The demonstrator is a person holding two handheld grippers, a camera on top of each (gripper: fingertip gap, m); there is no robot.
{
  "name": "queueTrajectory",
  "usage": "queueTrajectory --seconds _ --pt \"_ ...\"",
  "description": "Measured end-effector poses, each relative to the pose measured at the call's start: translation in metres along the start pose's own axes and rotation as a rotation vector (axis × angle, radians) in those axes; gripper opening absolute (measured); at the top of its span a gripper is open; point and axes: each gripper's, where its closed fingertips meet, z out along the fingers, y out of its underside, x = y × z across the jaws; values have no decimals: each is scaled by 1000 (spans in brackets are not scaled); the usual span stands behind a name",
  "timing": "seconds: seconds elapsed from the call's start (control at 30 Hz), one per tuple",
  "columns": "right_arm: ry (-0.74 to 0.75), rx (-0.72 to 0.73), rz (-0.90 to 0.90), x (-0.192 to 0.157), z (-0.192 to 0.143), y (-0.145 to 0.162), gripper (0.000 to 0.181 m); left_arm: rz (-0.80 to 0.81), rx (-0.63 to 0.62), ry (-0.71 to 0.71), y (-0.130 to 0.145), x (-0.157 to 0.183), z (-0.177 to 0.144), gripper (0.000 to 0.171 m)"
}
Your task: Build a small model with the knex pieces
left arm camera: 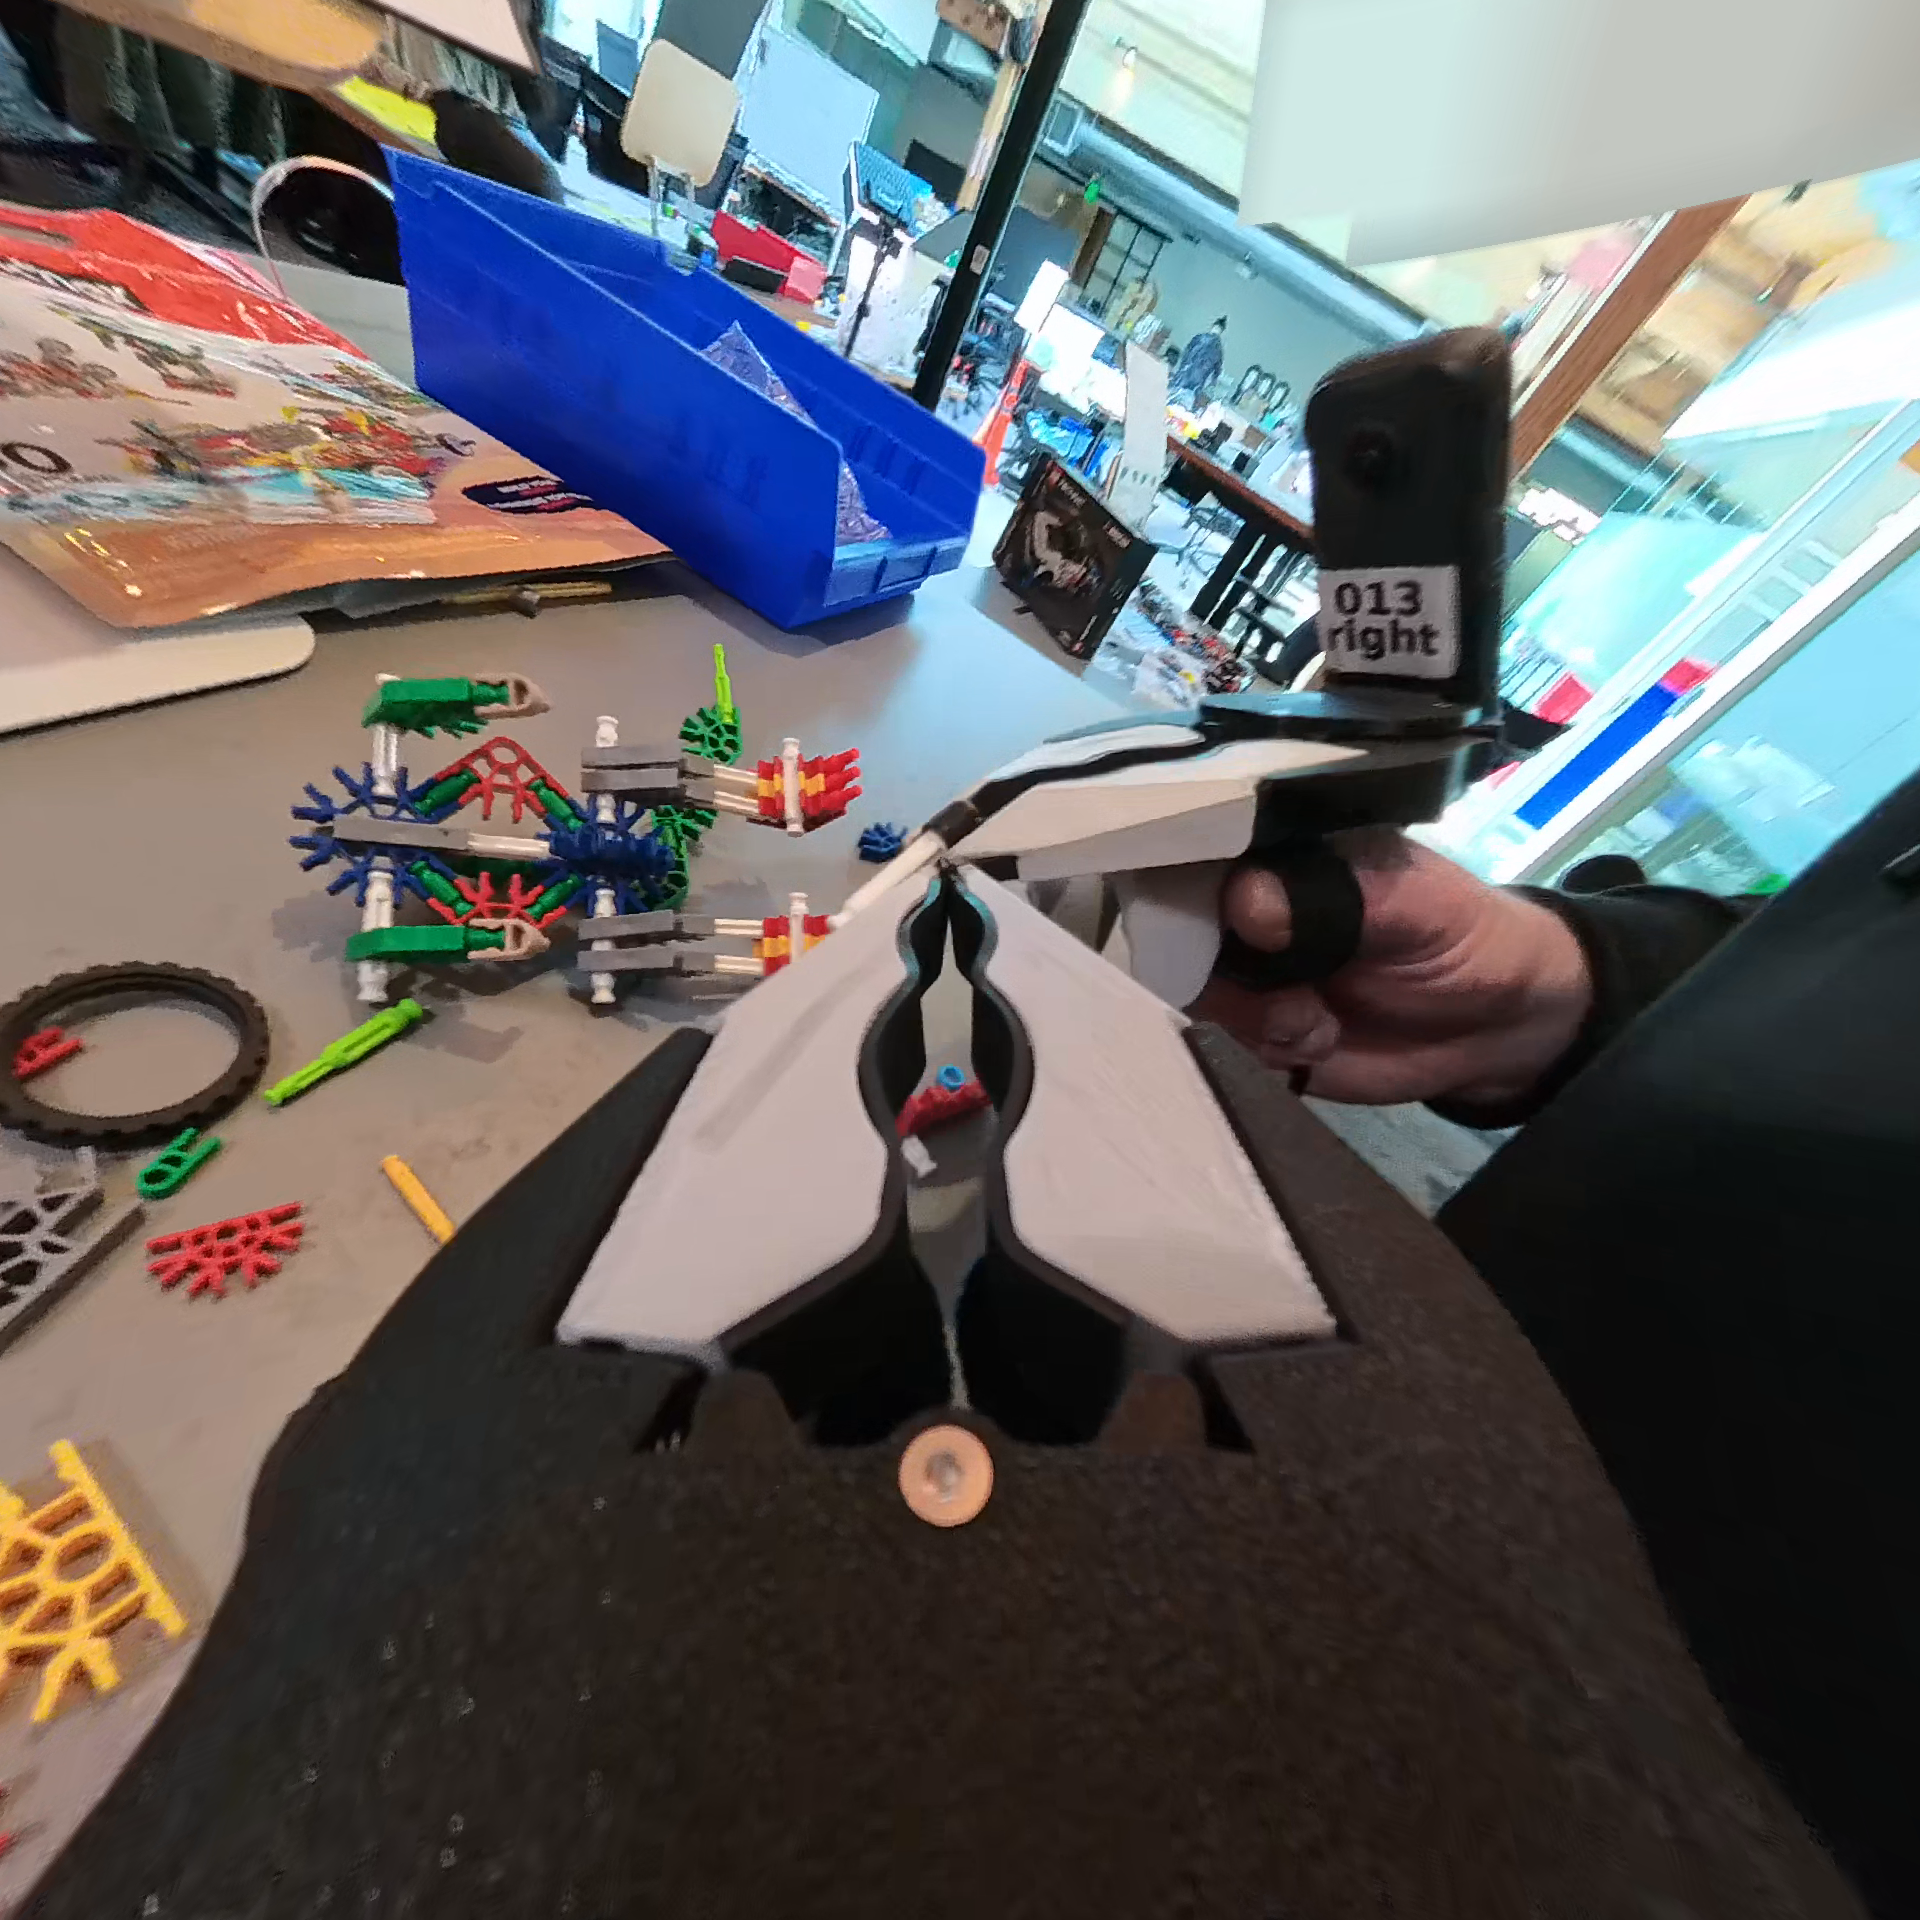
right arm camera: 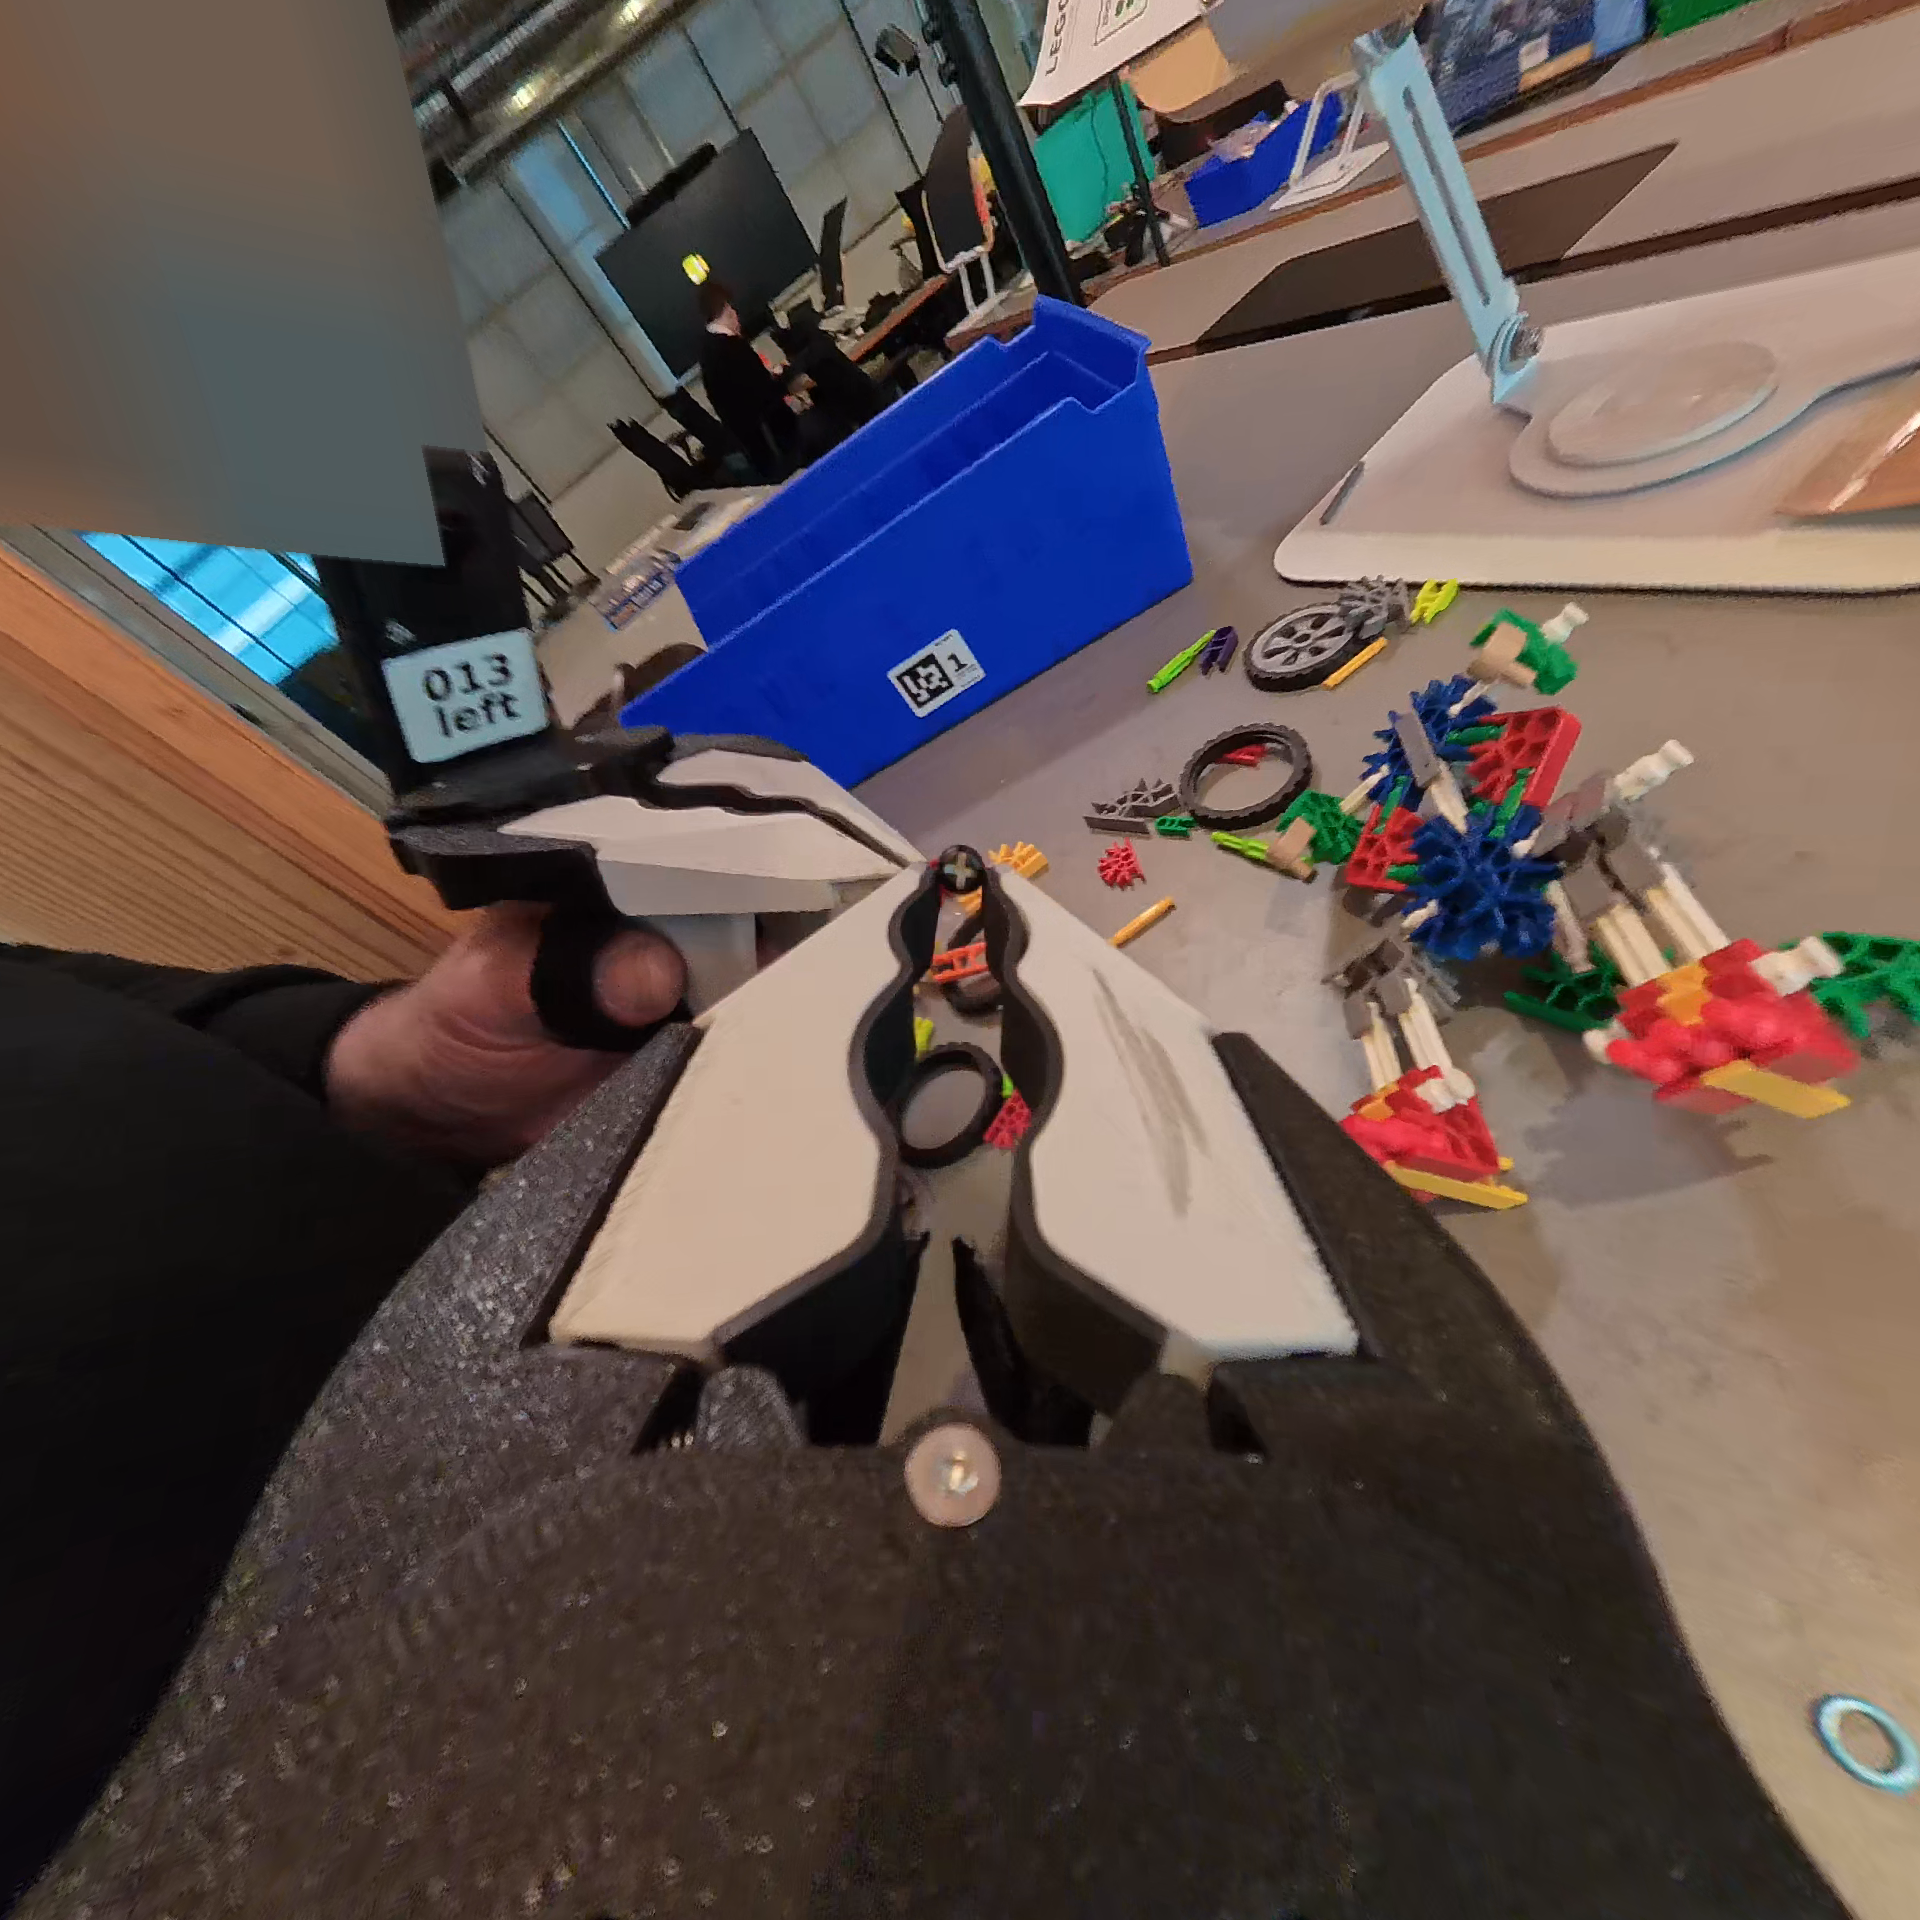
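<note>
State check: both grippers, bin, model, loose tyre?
right gripper: shut on white rod
left gripper: shut, tips beside white rod
blue bin: upright, open-topped, clear bag inside
toy model: assembled, lying on table
black tyre: flat on table, red piece inside ring

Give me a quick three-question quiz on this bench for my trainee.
1. True or false: the blue bin rests on top of the colourful model.
2. What does the right gripper pinch? A) white rod B) a yellow rod C) a green connector
3. What lies inside the black tyre ring?

Key: 1 false, the bin stands on the table behind the model. 2 A. 3 a small red piece.
</note>
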Motion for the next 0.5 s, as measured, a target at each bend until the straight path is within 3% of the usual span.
queueTrajectory --seconds 0.27,0.37,0.5 --pt "172 -20 -264 4 3 -2 7 95 -35 -120 0 -6 1 0" --pt "198 -13 -291 5 5 -3 7 166 -55 -166 0 -8 2 0" --pt "139 6 -199 5 5 -5 8 109 -35 -123 -4 -8 1 0"
